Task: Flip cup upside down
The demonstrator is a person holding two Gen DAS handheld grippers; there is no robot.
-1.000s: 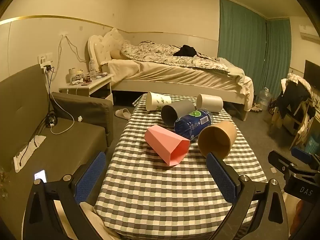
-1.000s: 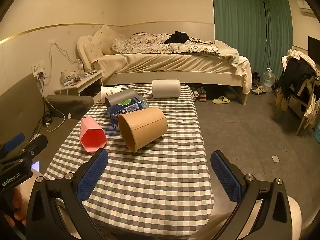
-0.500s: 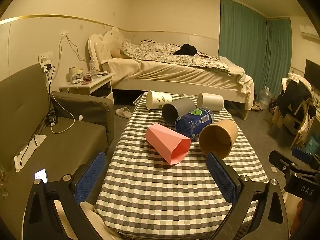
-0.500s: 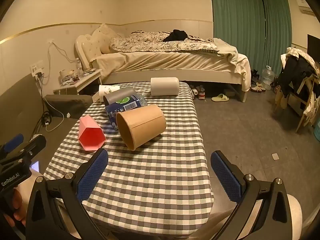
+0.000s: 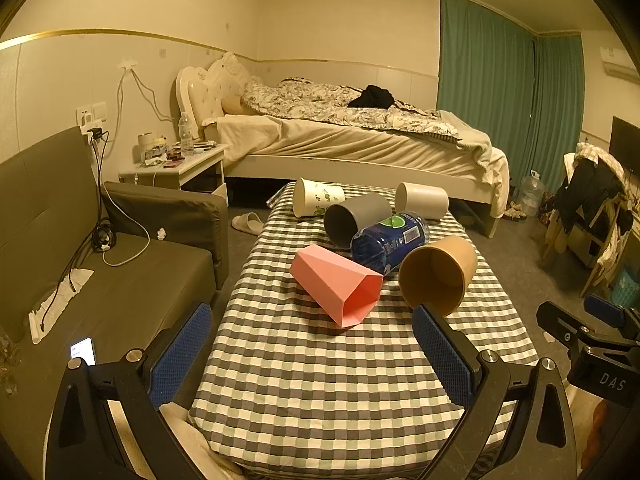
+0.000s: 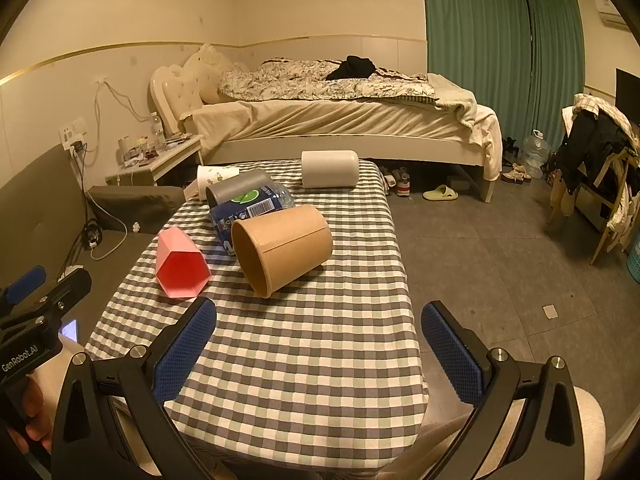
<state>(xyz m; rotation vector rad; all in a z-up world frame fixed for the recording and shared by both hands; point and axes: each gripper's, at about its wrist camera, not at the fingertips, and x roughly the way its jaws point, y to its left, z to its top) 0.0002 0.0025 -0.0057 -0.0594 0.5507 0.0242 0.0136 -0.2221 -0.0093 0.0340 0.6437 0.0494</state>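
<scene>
Several cups lie on their sides on a checked table (image 5: pixel 320 380) (image 6: pixel 312 360): a pink faceted cup (image 5: pixel 336 284) (image 6: pixel 180 264), a tan cup (image 5: pixel 440 272) (image 6: pixel 284 244), a grey cup (image 5: pixel 356 218) (image 6: pixel 240 190), a white floral cup (image 5: pixel 316 202) (image 6: pixel 214 178) and a plain white cup (image 5: pixel 422 200) (image 6: pixel 330 168). A blue bottle (image 5: pixel 390 240) (image 6: pixel 244 212) lies among them. My left gripper (image 5: pixel 312 352) is open and empty at the table's near edge. My right gripper (image 6: pixel 320 352) is open and empty, also short of the cups.
A dark sofa (image 5: pixel 100 280) with cables and a phone (image 5: pixel 83 350) stands left of the table. A bed (image 5: pixel 352 140) and a nightstand (image 5: pixel 176 164) are behind. A chair with clothes (image 6: pixel 596 160) stands at the right. Grey floor (image 6: pixel 500 260) lies right of the table.
Both views have shifted slightly, the cups sitting a little lower and closer in the frames. Both grippers stay open. No cup has moved.
</scene>
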